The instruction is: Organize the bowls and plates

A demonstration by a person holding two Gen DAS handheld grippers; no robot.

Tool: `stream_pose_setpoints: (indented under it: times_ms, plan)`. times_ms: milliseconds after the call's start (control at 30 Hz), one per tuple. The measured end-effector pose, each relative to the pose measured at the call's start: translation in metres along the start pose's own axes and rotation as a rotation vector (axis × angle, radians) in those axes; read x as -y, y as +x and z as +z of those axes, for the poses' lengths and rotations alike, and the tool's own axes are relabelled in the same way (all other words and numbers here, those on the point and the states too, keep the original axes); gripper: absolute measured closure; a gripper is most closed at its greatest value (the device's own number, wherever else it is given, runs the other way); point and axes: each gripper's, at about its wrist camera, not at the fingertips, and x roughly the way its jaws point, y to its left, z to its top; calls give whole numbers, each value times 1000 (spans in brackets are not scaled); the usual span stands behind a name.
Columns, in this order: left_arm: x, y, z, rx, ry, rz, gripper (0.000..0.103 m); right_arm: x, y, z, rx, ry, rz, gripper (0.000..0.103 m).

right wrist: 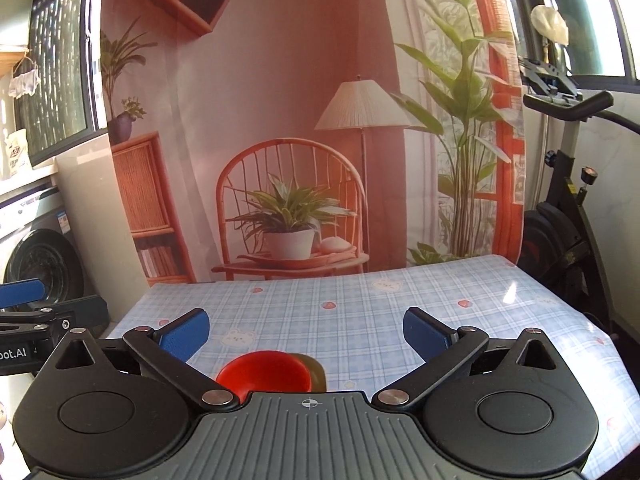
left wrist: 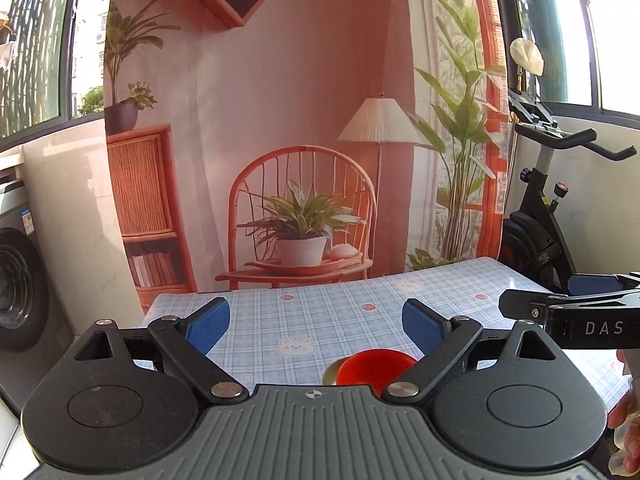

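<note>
A red bowl (left wrist: 374,366) sits on the blue checked tablecloth (left wrist: 320,320), near the front edge, partly hidden by my gripper body. A pale olive dish (left wrist: 332,372) peeks out beside it on its left. In the right wrist view the red bowl (right wrist: 266,372) has the olive dish (right wrist: 314,372) on its right. My left gripper (left wrist: 316,326) is open and empty, above and behind the bowl. My right gripper (right wrist: 306,330) is open and empty, held likewise. The right gripper also shows at the right edge of the left wrist view (left wrist: 568,312).
A printed backdrop (left wrist: 280,140) of a room hangs behind the table's far edge. A washing machine (left wrist: 20,288) stands to the left. An exercise bike (left wrist: 552,208) stands to the right, close to the table corner.
</note>
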Motion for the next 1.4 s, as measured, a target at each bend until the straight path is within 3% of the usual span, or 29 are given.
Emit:
stream_pose_setpoints:
  times_ms: [200, 500, 1400]
  plan:
    - [-2, -27, 15, 49, -19, 16, 9, -1, -36, 11, 43, -39, -14, 0]
    - [-1, -36, 18, 57, -29, 3, 9, 10, -63, 29, 110, -12, -61, 0]
    - [-5, -28, 15, 39, -24, -15, 9, 6, -55, 24, 88, -4, -45, 0]
